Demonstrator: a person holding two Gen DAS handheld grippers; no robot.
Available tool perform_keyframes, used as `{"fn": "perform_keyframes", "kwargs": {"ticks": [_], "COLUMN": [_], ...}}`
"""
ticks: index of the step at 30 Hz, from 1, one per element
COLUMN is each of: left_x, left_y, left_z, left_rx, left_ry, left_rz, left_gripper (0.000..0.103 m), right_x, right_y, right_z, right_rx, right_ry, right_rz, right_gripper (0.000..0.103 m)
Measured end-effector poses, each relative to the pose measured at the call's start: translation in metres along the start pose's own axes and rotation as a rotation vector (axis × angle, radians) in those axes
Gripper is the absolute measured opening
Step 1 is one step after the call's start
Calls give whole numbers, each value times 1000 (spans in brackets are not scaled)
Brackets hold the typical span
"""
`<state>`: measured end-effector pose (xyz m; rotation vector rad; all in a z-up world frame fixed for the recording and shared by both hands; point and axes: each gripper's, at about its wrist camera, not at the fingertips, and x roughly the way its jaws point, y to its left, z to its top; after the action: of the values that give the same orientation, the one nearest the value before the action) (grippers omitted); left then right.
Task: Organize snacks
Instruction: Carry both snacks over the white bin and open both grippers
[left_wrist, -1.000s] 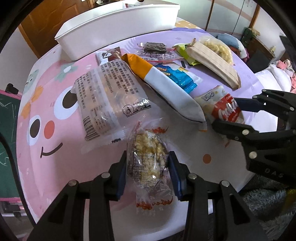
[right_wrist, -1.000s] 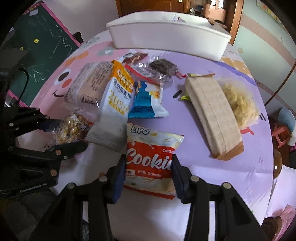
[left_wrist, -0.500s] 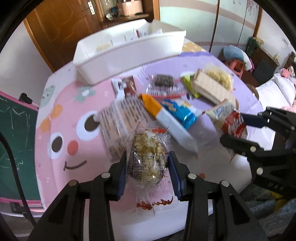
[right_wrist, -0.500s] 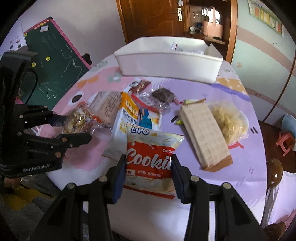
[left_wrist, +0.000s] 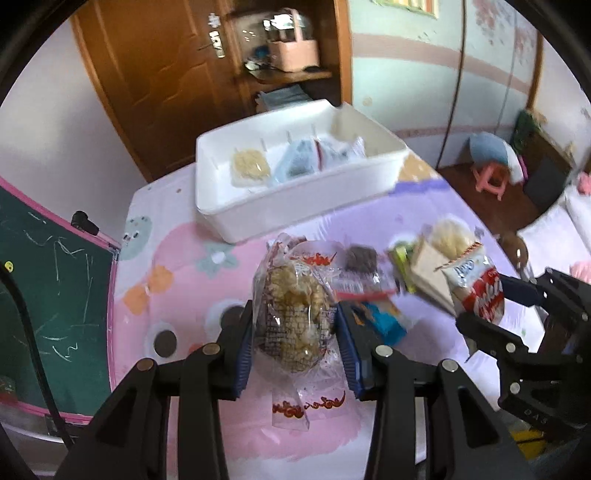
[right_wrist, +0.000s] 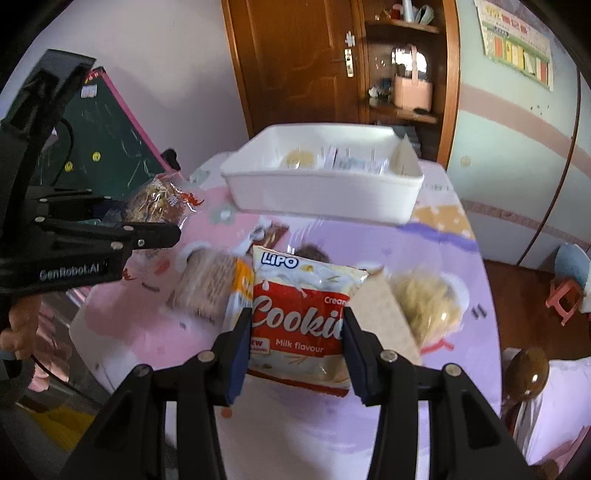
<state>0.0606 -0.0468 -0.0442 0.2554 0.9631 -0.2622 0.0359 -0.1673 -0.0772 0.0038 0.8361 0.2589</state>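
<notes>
My left gripper (left_wrist: 294, 328) is shut on a clear bag of puffed rice snack (left_wrist: 291, 314) and holds it high above the table. My right gripper (right_wrist: 295, 332) is shut on a red and white Lipo cookie pack (right_wrist: 301, 317), also lifted. Each gripper shows in the other view: the right one with the cookie pack (left_wrist: 480, 291), the left one with the rice snack (right_wrist: 159, 199). A white divided bin (left_wrist: 295, 181) stands at the far side of the table and holds a few packets; it also shows in the right wrist view (right_wrist: 321, 192).
Several snacks lie on the pink and purple tablecloth (left_wrist: 177, 295): a blue packet (left_wrist: 380, 317), a dark brownie packet (left_wrist: 360, 258), a tan wafer pack (right_wrist: 384, 306), a noodle bag (right_wrist: 428, 302), a grey biscuit pack (right_wrist: 207, 284). A green chalkboard (left_wrist: 44, 291) stands at left.
Both grippers have risen well above the table with their snacks, and the views now tilt up toward the white bin, showing its inside.
</notes>
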Motion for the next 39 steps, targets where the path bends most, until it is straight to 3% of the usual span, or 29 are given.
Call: {"fn": "perform_keyframes", "kwargs": {"ticks": [10, 14, 21, 31, 39], "left_x": [-13, -20, -13, 41, 95], "left_y": [37, 49, 73, 101, 105], "left_z": [50, 76, 125, 187, 205], "left_rx": [-37, -45, -92, -119, -141], "left_ry": [-73, -149, -212, -156, -108], "left_rz": [52, 66, 92, 94, 91], "left_gripper": [39, 39, 40, 40, 40], "right_x": [-7, -3, 5, 46, 112], "right_y": [2, 0, -15, -36, -46], "right_z": [65, 94, 157, 239, 264], "right_rx": [-34, -28, -21, 29, 80], "right_ry": [-87, -105, -138, -137, -43], "right_rz": [-77, -100, -139, -156, -176], "right_gripper": [46, 46, 46, 46, 46]}}
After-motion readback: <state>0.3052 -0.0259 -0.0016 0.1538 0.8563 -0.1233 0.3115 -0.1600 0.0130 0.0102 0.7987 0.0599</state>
